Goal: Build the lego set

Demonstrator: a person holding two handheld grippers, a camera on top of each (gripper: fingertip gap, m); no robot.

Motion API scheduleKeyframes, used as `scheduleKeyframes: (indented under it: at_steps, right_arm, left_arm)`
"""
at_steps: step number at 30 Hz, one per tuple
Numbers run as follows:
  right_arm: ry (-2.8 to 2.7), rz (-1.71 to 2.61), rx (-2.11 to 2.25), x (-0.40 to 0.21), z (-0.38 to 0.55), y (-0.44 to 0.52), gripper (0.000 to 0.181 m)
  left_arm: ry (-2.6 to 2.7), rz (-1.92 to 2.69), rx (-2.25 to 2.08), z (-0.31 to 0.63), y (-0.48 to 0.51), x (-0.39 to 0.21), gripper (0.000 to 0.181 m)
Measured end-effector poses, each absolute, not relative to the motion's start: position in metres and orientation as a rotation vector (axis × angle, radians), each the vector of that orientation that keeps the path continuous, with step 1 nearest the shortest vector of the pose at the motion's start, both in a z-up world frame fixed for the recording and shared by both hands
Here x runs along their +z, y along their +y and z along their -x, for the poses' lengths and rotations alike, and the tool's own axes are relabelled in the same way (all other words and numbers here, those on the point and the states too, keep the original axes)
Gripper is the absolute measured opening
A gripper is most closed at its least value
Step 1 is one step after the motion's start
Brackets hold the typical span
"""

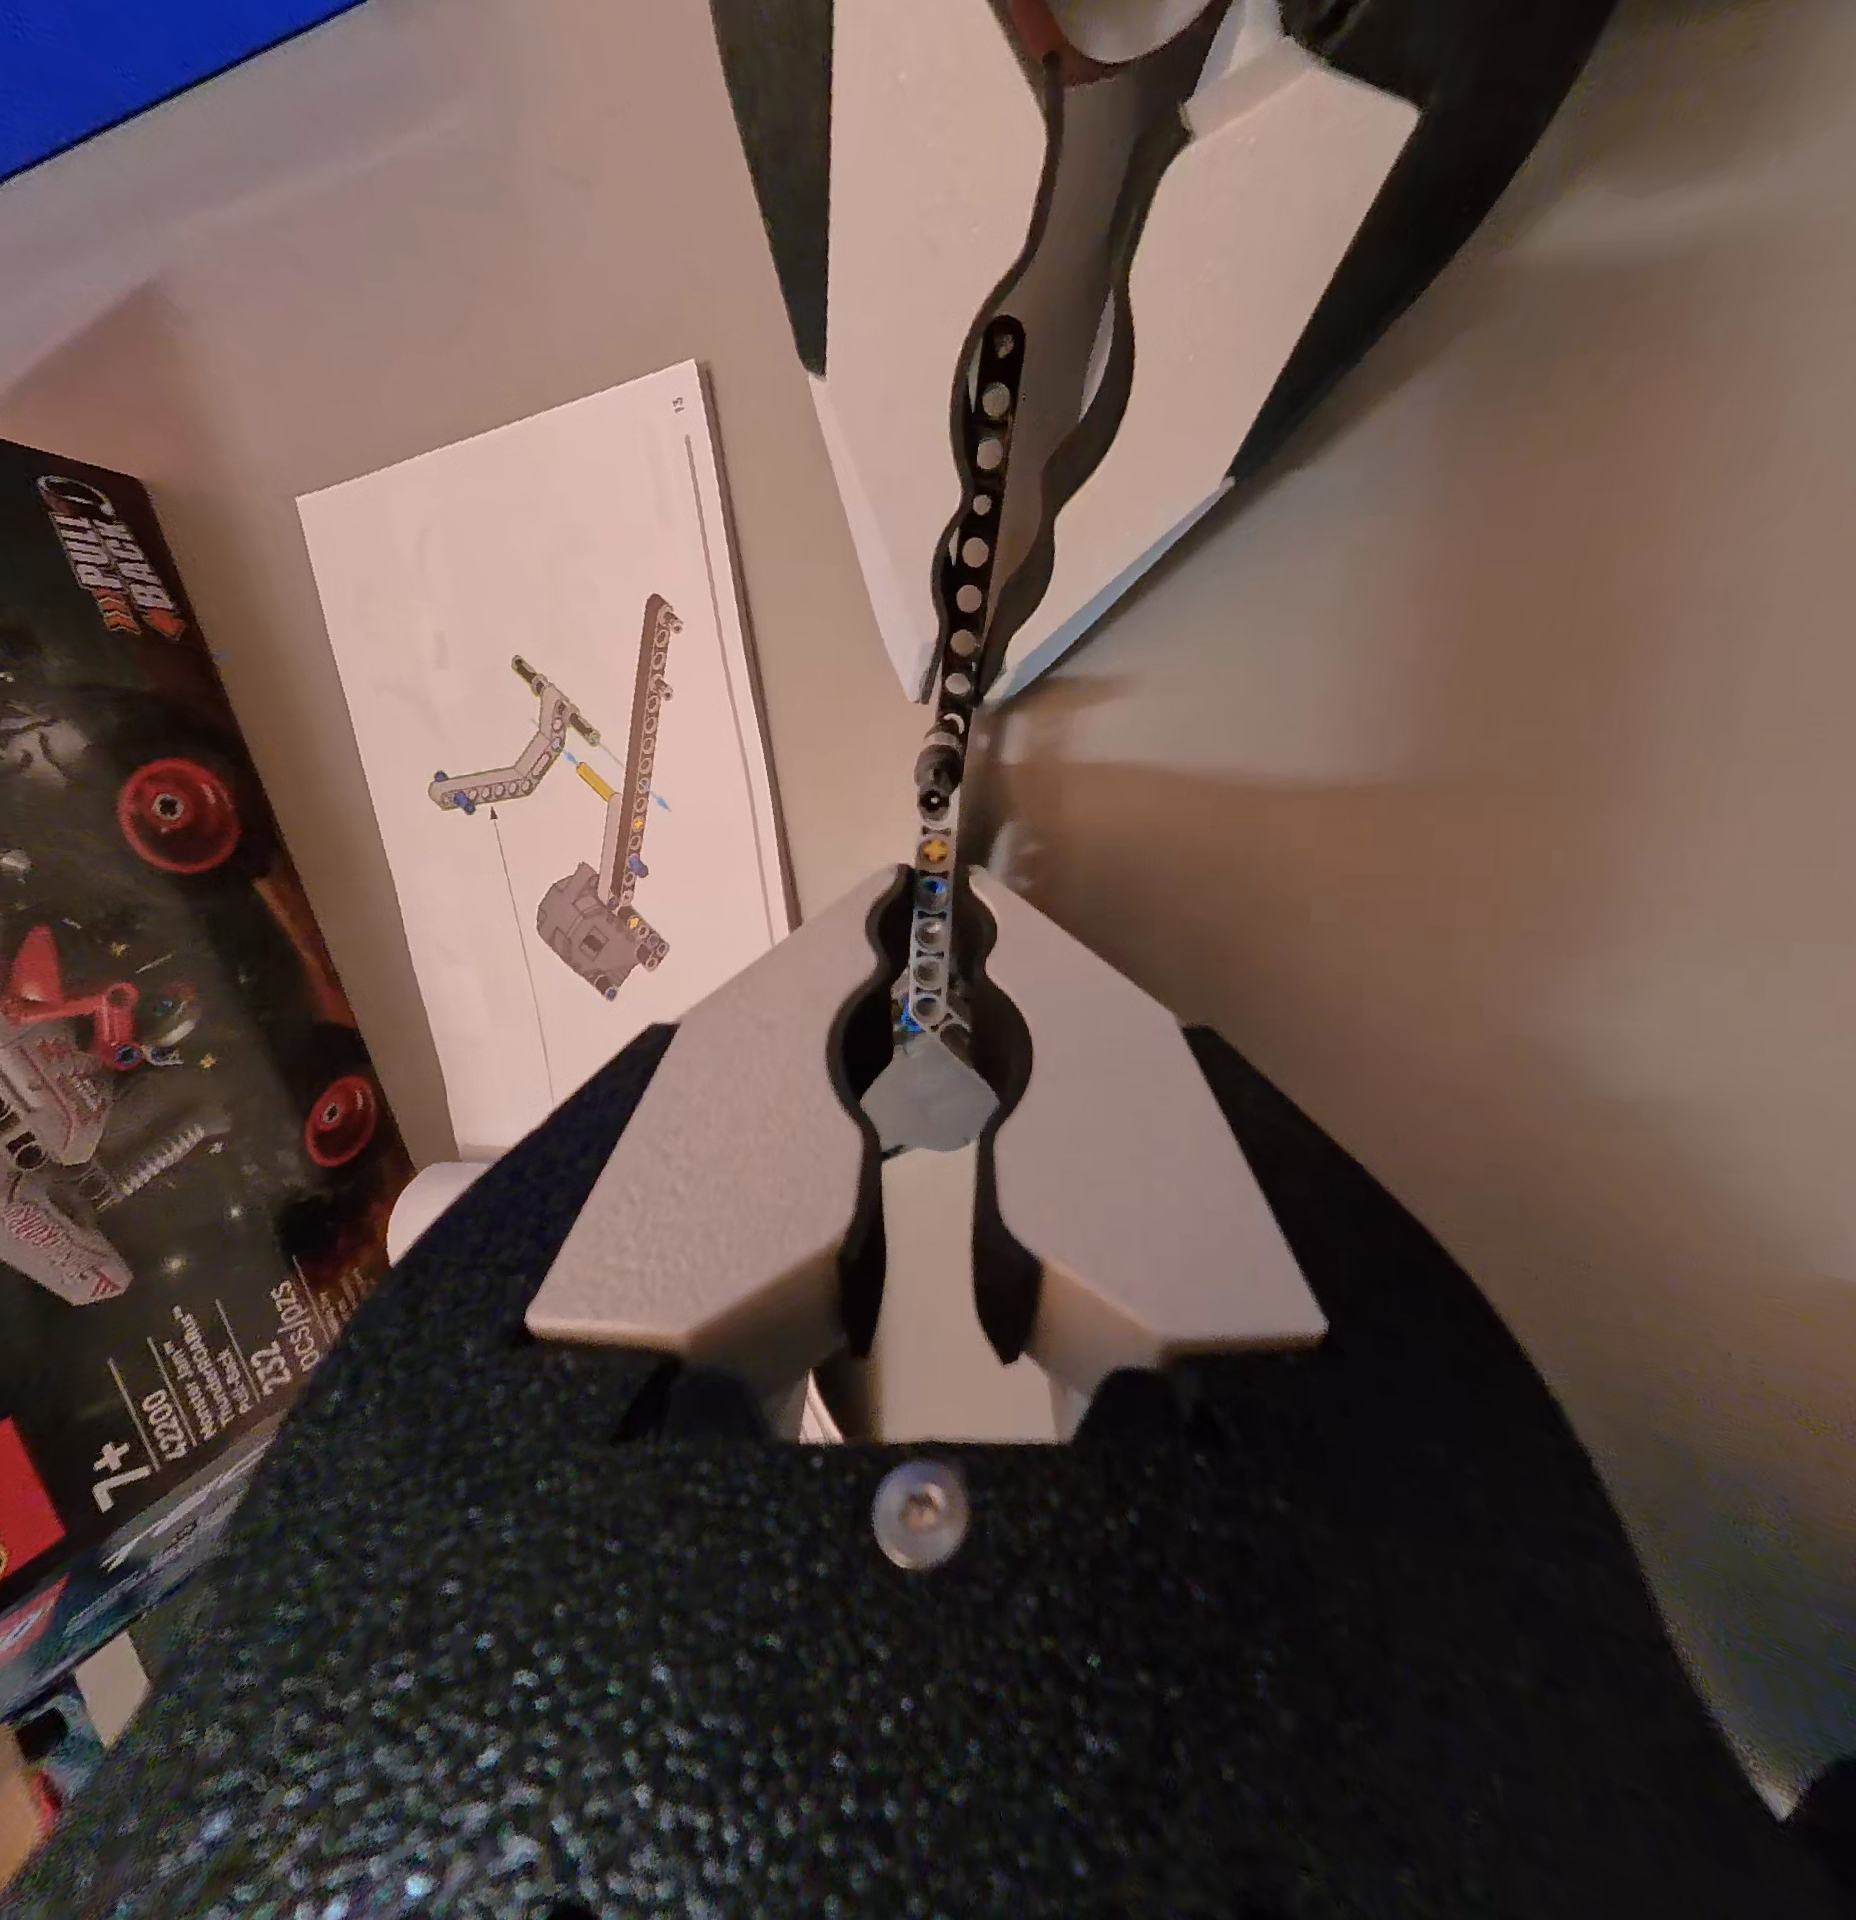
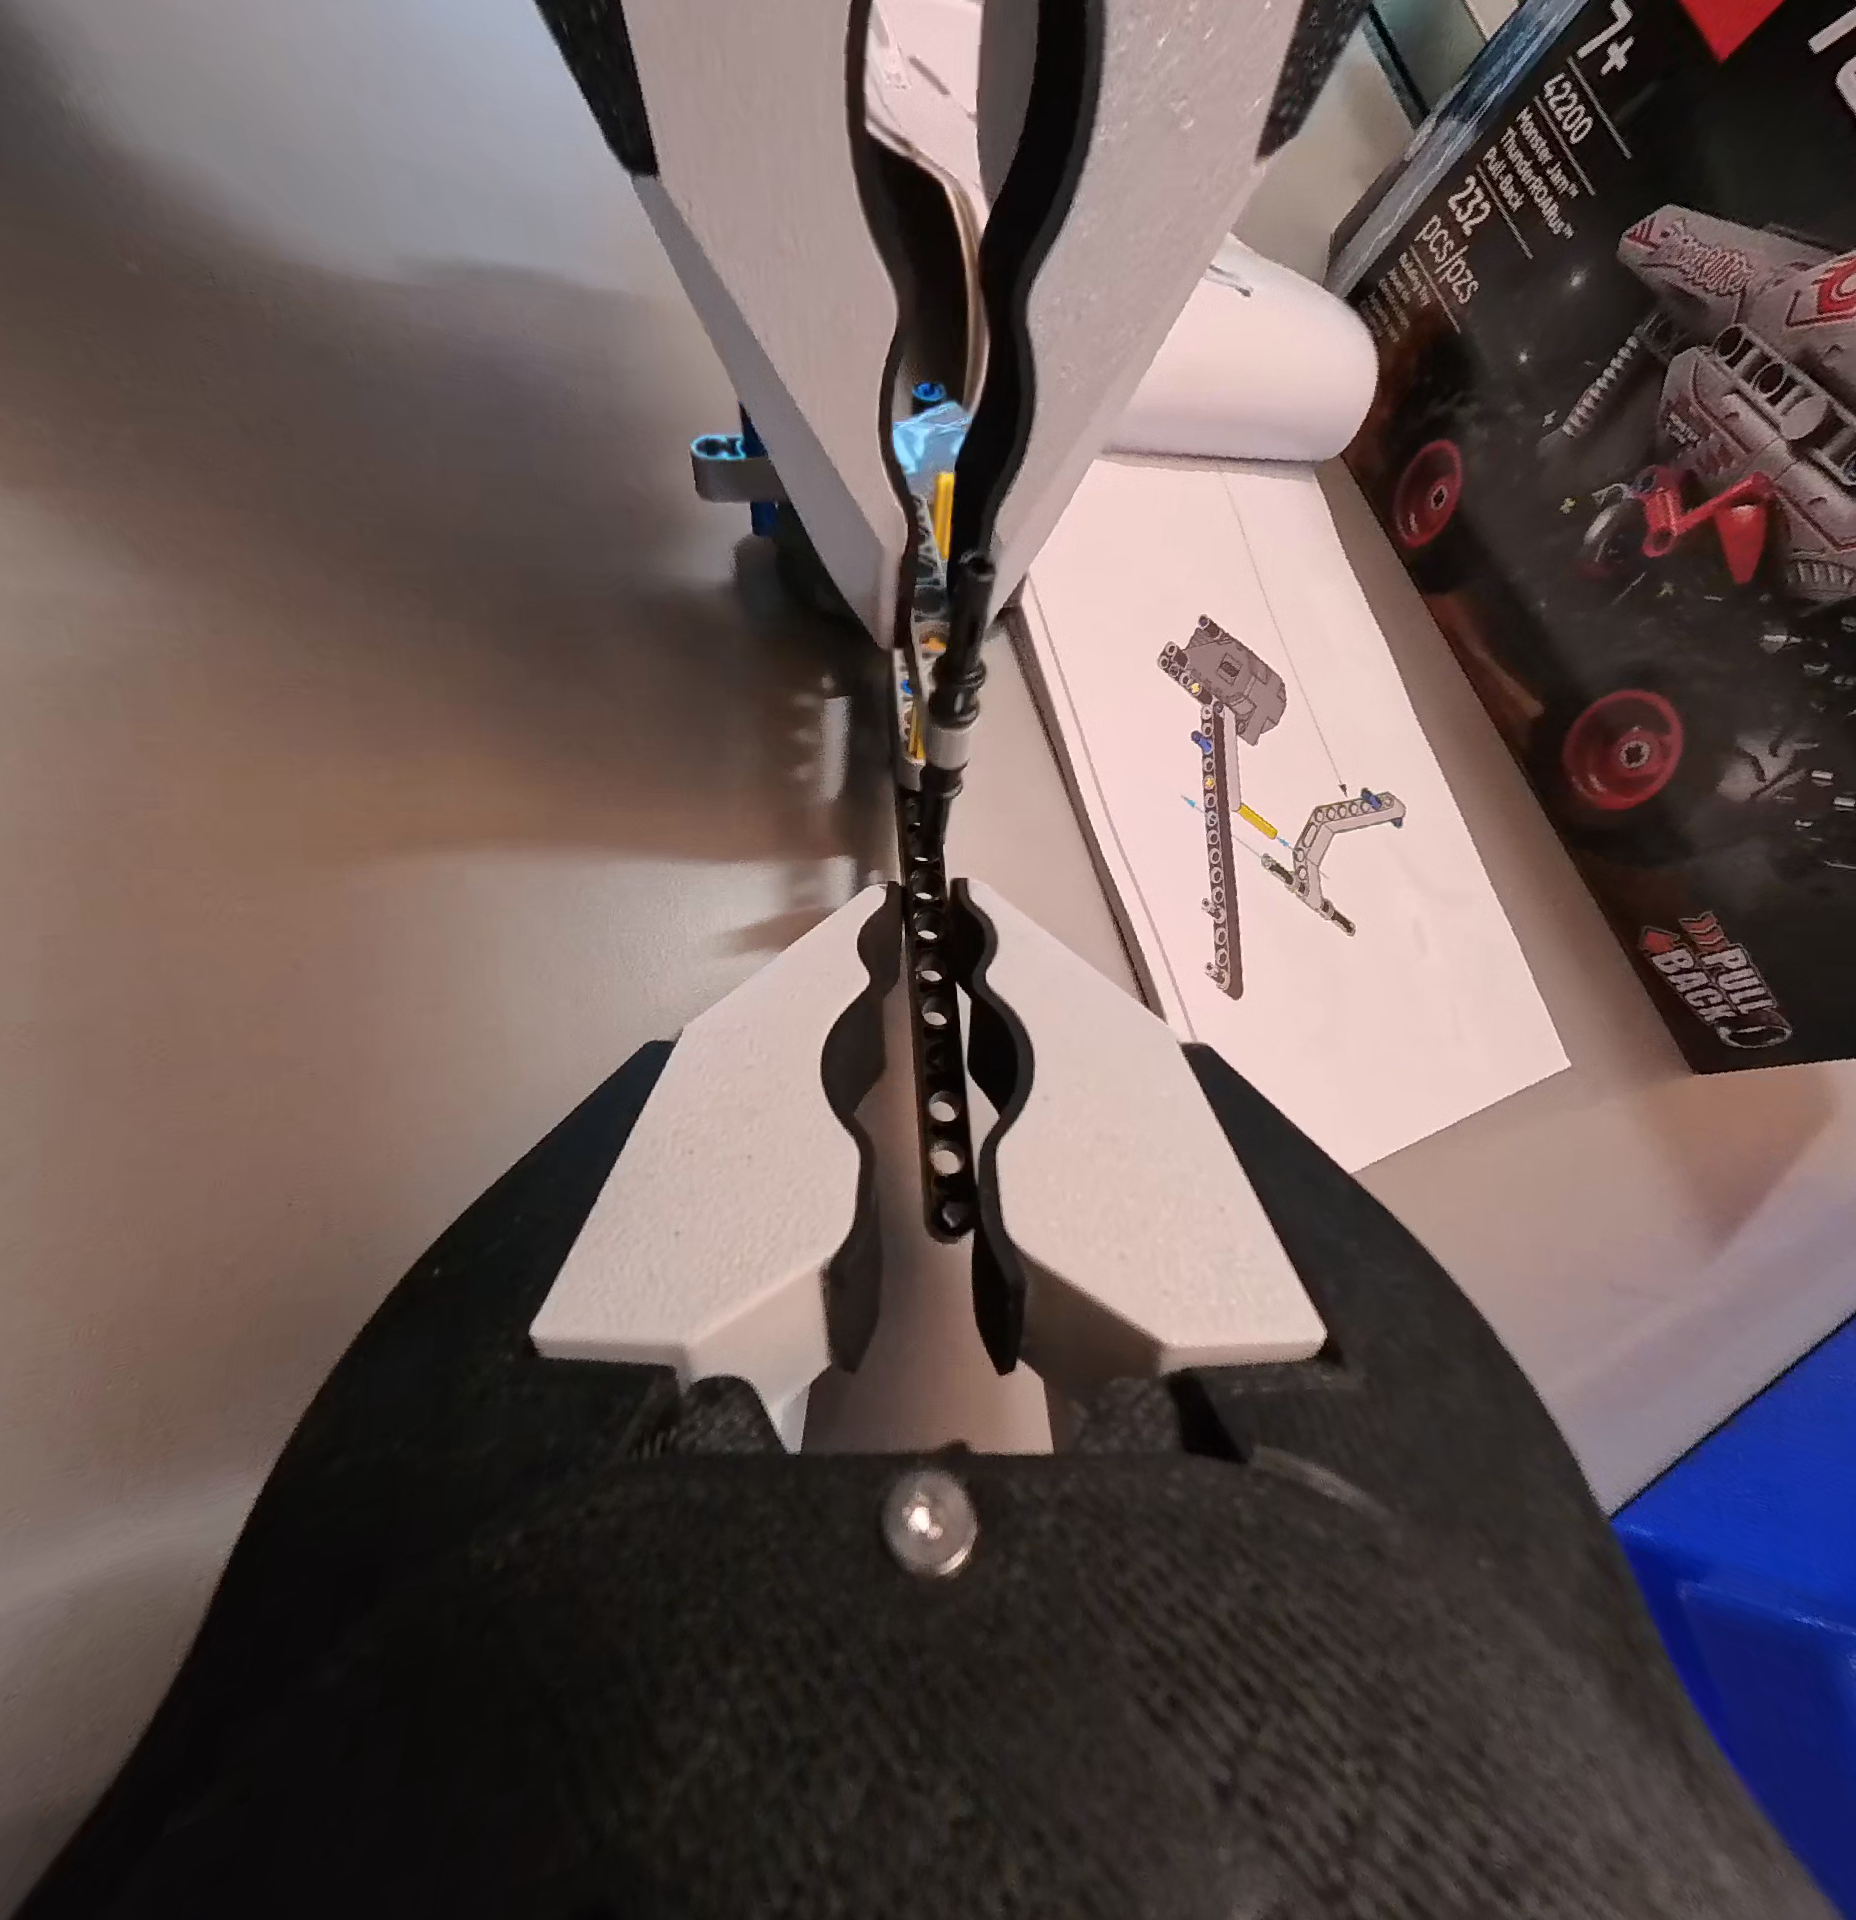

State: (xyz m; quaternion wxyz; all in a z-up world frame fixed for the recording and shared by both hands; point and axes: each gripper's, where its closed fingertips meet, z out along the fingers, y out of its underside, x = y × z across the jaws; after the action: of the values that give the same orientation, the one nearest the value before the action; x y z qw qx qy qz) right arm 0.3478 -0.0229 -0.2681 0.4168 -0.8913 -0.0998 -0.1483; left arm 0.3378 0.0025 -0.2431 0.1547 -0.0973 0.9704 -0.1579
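left gripper (image 1: 929, 894) clamps beam's (image 1: 971, 582) grey end | right gripper (image 2: 929, 899) clamps its black end, beam held above table (image 2: 332, 727) | manual (image 2: 1267, 810), box (image 2: 1682, 520) along right edge | left side open

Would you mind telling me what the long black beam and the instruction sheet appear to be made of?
The long black beam looks like rigid moulded plastic with a slight sheen: crisp, evenly spaced round holes. The instruction sheet looks like matte white paper, lying thin and flat on the table with a printed diagram.
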Motion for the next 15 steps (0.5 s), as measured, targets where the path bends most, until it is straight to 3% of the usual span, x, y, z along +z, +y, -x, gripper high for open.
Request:
scheduleKeyframes:
  at_steps: [15]
  right_arm:
    - [-0.275, 2.234, -0.383, -0.2677, -0.3467, -0.0227, 0.005]
  left_arm:
    - [2.77, 0.218, -0.435, -0.3401, 0.0027, -0.2447, 0.008]
